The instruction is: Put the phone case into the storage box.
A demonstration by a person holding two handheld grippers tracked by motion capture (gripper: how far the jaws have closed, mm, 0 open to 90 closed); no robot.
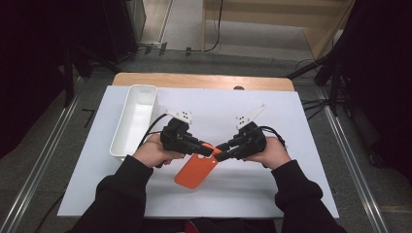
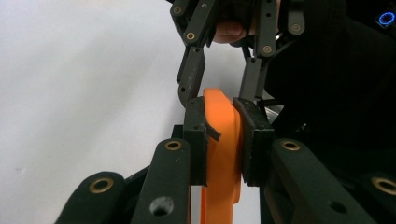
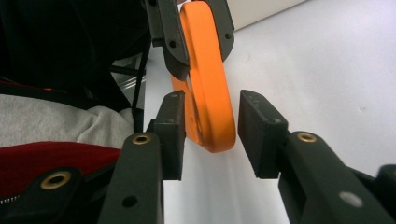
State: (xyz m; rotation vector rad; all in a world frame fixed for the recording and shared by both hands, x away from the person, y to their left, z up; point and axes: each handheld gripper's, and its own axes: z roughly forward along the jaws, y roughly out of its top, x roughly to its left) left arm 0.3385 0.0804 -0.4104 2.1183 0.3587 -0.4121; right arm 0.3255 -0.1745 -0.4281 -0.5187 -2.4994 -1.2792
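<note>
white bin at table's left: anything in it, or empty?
Empty as far as visible: the long white plastic bin shows only bare white floor and walls in the high view.

Bright table, dark surroundings

Even overhead light whitens the white tabletop sheet, with soft shadows beneath the forearms; the room's edges fall black, and both gripper views blur their nearest black jaws.

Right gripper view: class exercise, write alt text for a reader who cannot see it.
An orange phone case stands edge-on between the right gripper's two black jaws, a gap showing on one side. Farther up, the left gripper clamps the case above a white table.
</note>
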